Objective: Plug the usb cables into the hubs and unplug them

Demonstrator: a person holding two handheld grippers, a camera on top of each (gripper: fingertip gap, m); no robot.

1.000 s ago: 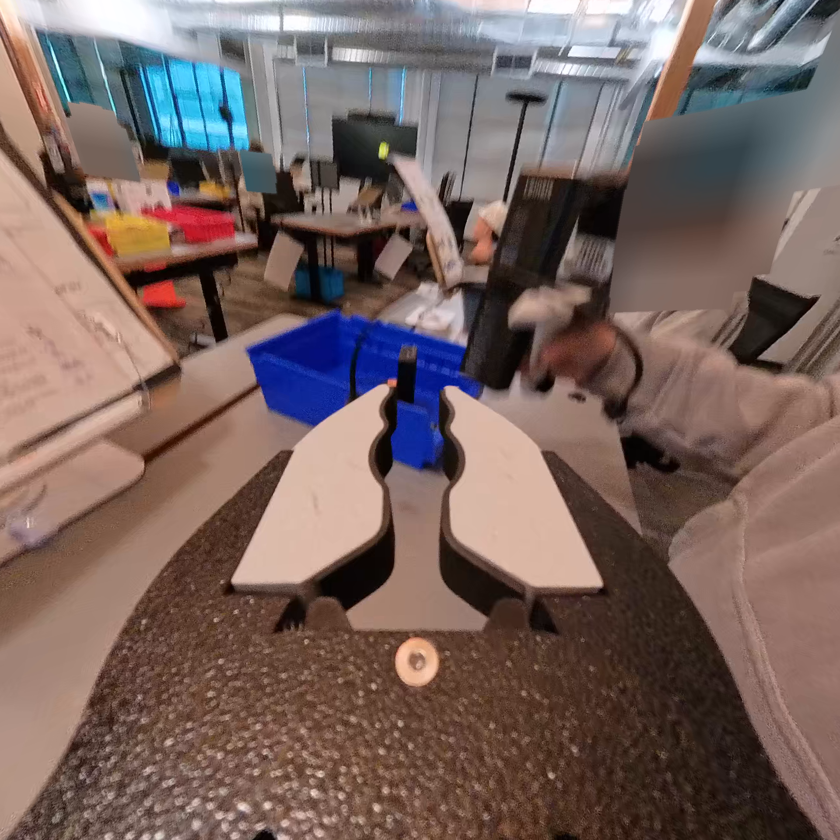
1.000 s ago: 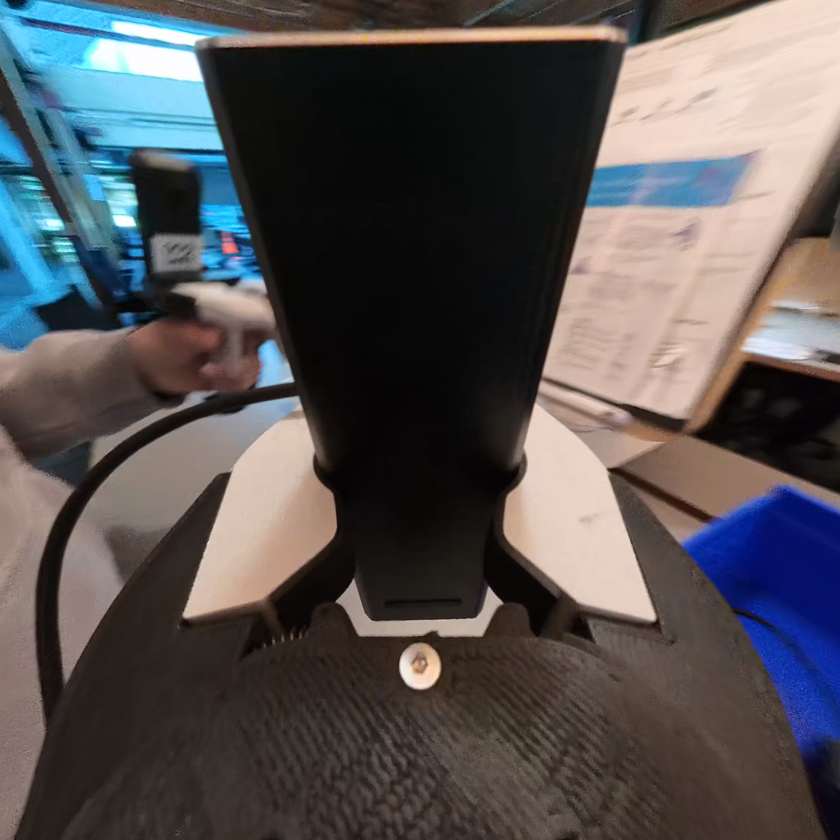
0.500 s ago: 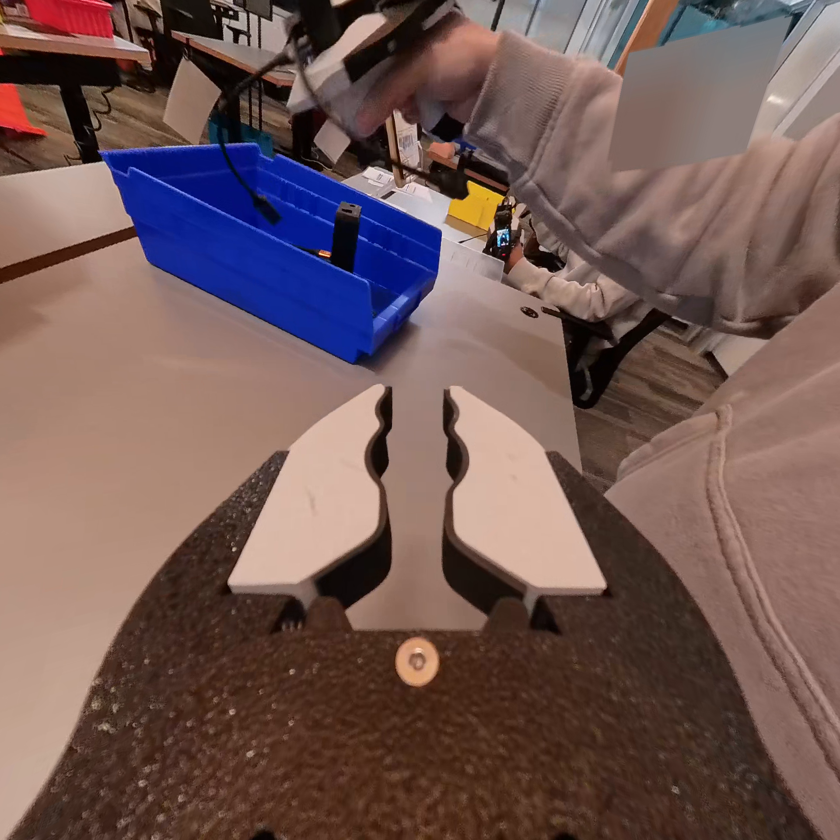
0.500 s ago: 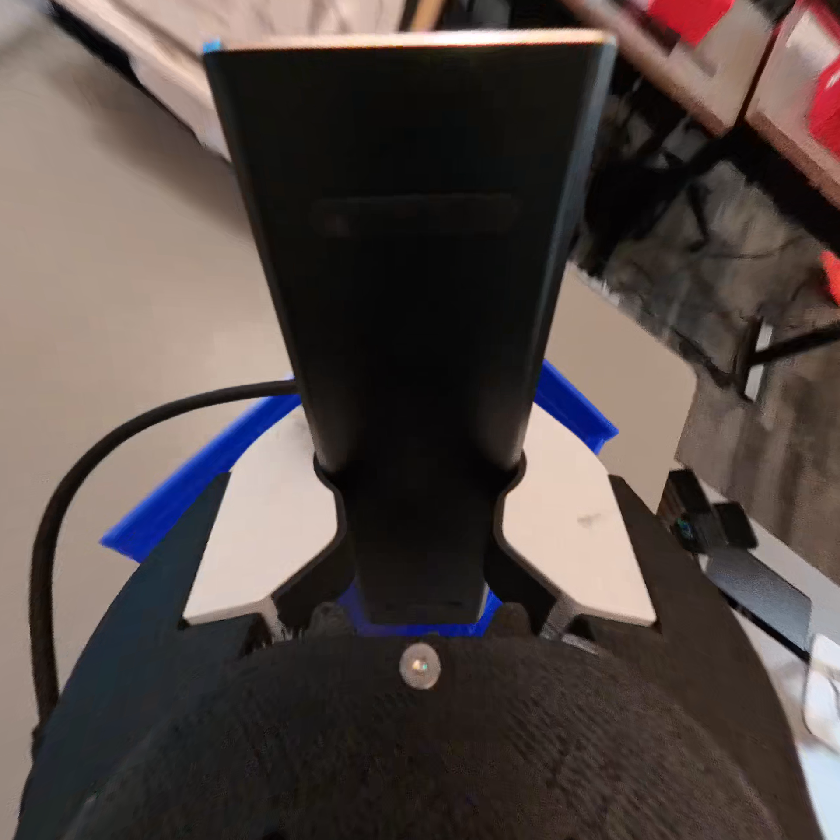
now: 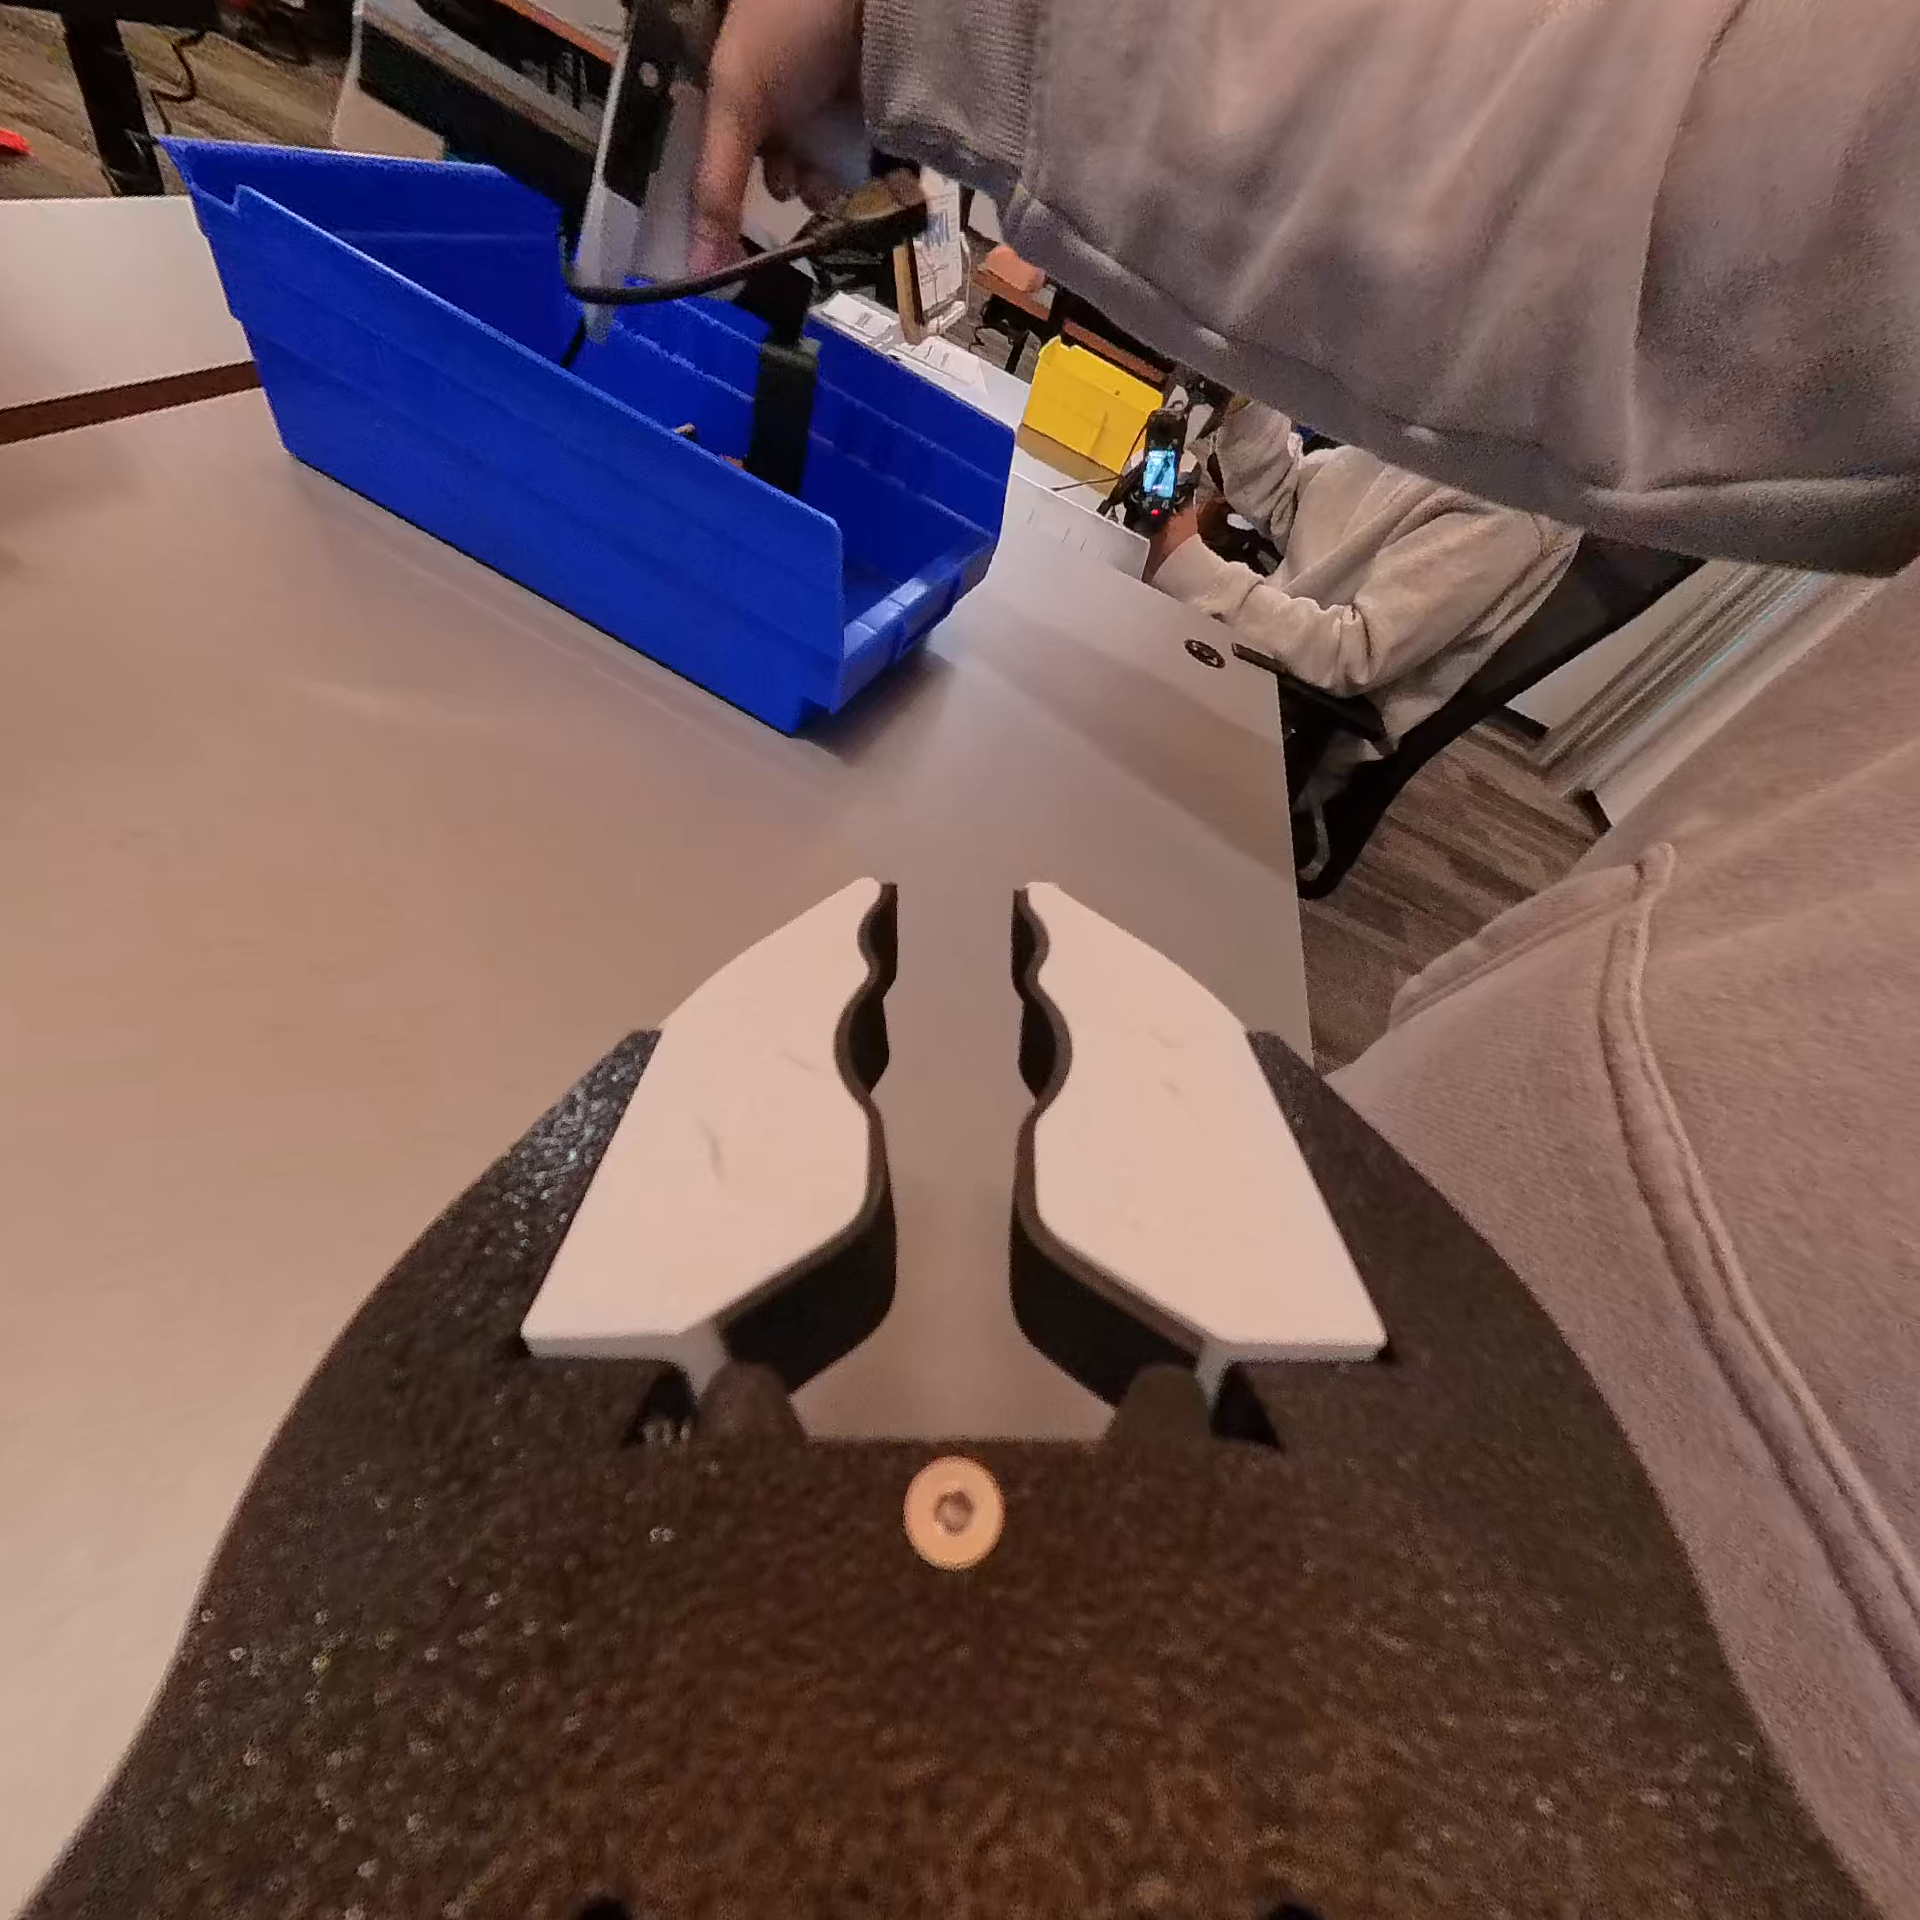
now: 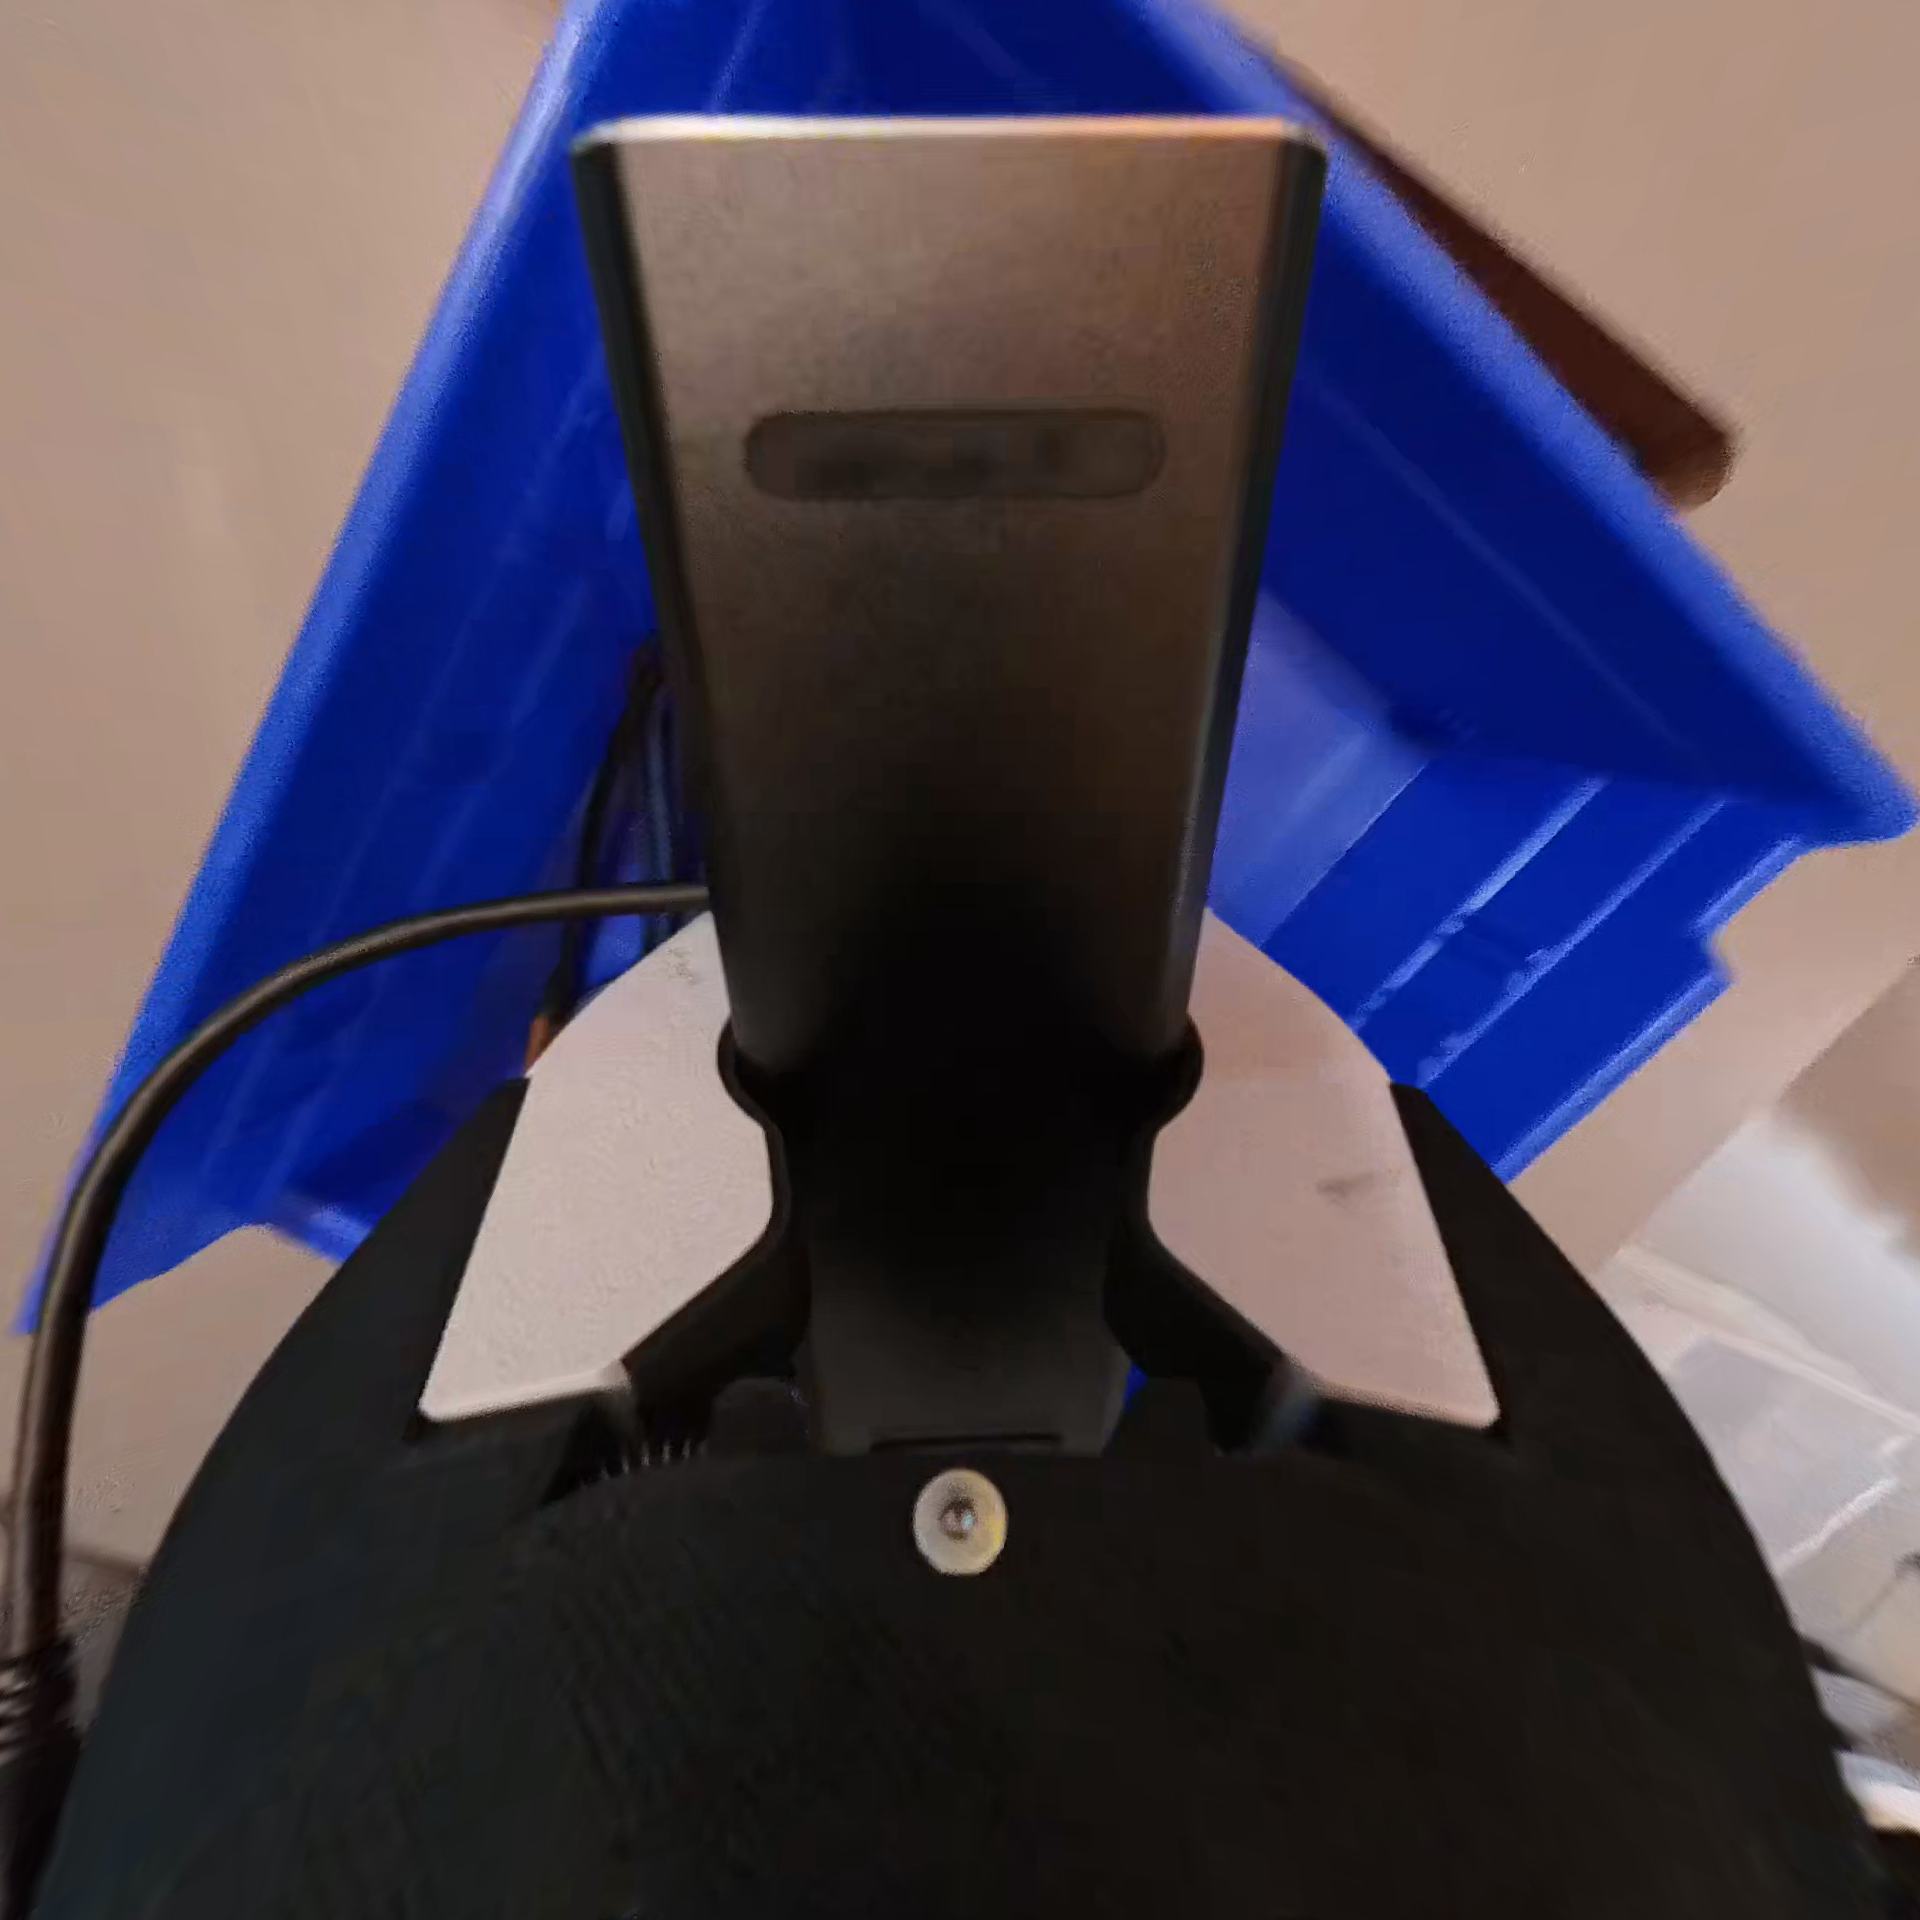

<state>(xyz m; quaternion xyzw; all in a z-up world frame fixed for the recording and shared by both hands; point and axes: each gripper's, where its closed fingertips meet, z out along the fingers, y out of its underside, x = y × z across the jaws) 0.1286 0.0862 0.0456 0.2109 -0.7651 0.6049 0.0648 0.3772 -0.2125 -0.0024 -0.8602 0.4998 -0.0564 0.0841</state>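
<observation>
Right wrist view: we are gripping the dark hub (image 6: 945,623) in our right gripper (image 6: 961,1070) above the blue bin (image 6: 1507,582); our left gripper (image 5: 954,904) is hovering near the bin (image 5: 540,457), fingers (image 5: 727,1132) parted and empty over the counter (image 5: 312,831).

No readable writing

I can make out no legible text; the dark oval mark on the hub (image 6: 951,468) in my right gripper (image 6: 961,1049) is blurred.

Hub (image 6: 935,623): smooth brushed metal | bin (image 5: 582,488): glossy blue plastic | table (image 5: 312,883): smooth matt grey | left gripper (image 5: 954,904): rough speckled black body | sleeve (image 5: 1403,208): soft cloth
</observation>
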